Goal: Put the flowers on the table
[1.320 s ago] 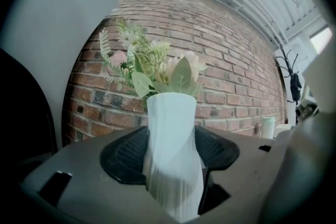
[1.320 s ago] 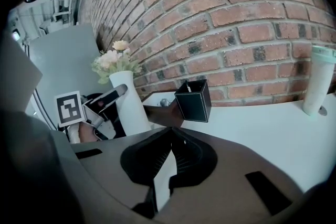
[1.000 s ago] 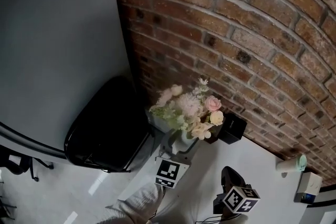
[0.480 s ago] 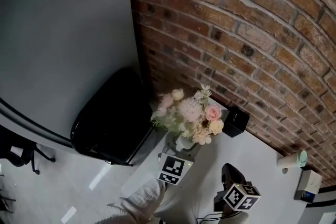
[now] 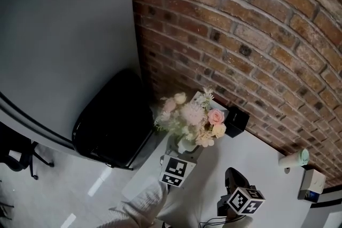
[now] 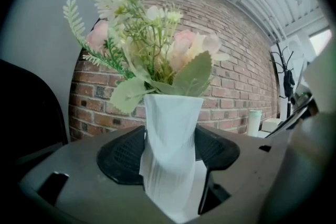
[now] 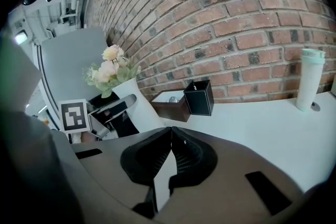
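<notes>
black chair (image 5: 109,125) left of the table | left gripper (image 6: 170,162) clamped on white vase (image 6: 170,134), upright, long axis vertical, pink and cream flowers (image 6: 152,44) in it pointing up, at white table (image 5: 256,157) corner by brick wall (image 5: 256,34) | black box (image 7: 199,97) touching brown box (image 7: 169,105) | right gripper (image 7: 169,152) jaws pressed together, nothing between | capped cup (image 7: 310,78) standing upright

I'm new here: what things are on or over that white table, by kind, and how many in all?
Vase of flowers: 1
Boxes: 3 (black box, brown box, white box)
Tumbler: 1
Hand-held grippers: 2 (left hand-held gripper, right hand-held gripper)
Total: 7
</notes>
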Motion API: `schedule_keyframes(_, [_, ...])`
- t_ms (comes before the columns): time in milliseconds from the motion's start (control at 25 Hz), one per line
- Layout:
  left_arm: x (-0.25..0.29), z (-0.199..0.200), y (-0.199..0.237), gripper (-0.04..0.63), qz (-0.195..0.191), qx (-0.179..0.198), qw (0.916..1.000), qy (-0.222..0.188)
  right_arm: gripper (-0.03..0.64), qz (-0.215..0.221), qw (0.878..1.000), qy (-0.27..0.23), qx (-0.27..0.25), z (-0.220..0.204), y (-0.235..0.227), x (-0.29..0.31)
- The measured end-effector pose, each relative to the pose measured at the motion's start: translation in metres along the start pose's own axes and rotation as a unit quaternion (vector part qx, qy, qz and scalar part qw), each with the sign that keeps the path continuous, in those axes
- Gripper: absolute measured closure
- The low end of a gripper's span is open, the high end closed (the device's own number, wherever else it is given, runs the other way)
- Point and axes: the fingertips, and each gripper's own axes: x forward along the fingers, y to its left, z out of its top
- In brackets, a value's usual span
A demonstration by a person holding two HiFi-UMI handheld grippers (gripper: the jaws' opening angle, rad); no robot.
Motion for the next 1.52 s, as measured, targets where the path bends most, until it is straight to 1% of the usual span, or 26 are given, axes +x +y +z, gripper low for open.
schedule_keyframes(280, [-0.002,0.000,0.001,0.304,0.010,-0.012,0.9999,0.000,0.592,-0.007,1.000,-0.005,-0.003,-0.002,-0.001,-0.012])
schedule_keyframes(560, [-0.013,0.005,0.002,0.304,0.033,-0.014,0.9993,-0.009,0.593,-0.012,1.000,-0.011,0.000,-0.005,-0.001,-0.025])
schedule_keyframes(640, [-0.015,0.004,0.002,0.304,0.036,-0.016,0.9992,-0.003,0.593,-0.012,1.000,-0.013,0.001,-0.004,-0.001,-0.028])
schedule_keyframes(720, [-0.017,0.001,0.000,0.304,0.032,-0.018,0.9993,0.011,0.592,-0.012,1.000,-0.017,0.002,-0.004,0.000,-0.032])
schedule_keyframes(880, [-0.027,-0.004,-0.012,0.304,0.025,-0.018,0.9987,0.040,0.592,-0.010,1.000,-0.027,0.002,-0.005,0.002,-0.045])
schedule_keyframes(1000, [-0.042,0.000,-0.023,0.305,0.025,-0.013,0.9985,0.046,0.592,-0.006,0.999,-0.035,0.002,-0.006,0.006,-0.059])
schedule_keyframes(1120, [-0.062,0.008,-0.035,0.305,0.032,-0.007,0.9985,0.043,0.592,-0.001,0.999,-0.046,0.002,-0.007,0.010,-0.076])
schedule_keyframes(1240, [-0.083,0.013,-0.048,0.305,0.037,-0.011,0.9983,0.043,0.592,0.004,0.998,-0.060,-0.001,-0.006,0.013,-0.095])
schedule_keyframes(1360, [-0.104,0.012,-0.067,0.305,0.031,-0.017,0.9977,0.058,0.593,0.009,0.998,-0.070,0.002,-0.011,0.016,-0.115])
schedule_keyframes(1400, [-0.111,0.013,-0.072,0.313,0.032,-0.017,0.9976,0.060,0.592,0.011,0.997,-0.072,0.003,-0.013,0.018,-0.121])
schedule_keyframes(1440, [-0.119,0.015,-0.077,0.348,0.036,-0.015,0.9975,0.058,0.592,0.014,0.997,-0.074,0.004,-0.014,0.019,-0.128])
schedule_keyframes(1480, [-0.127,0.018,-0.082,0.406,0.042,-0.013,0.9975,0.055,0.593,0.016,0.997,-0.077,0.004,-0.016,0.020,-0.135])
schedule_keyframes(1520, [-0.135,0.020,-0.088,0.442,0.047,-0.011,0.9975,0.052,0.592,0.019,0.997,-0.079,0.004,-0.019,0.021,-0.142])
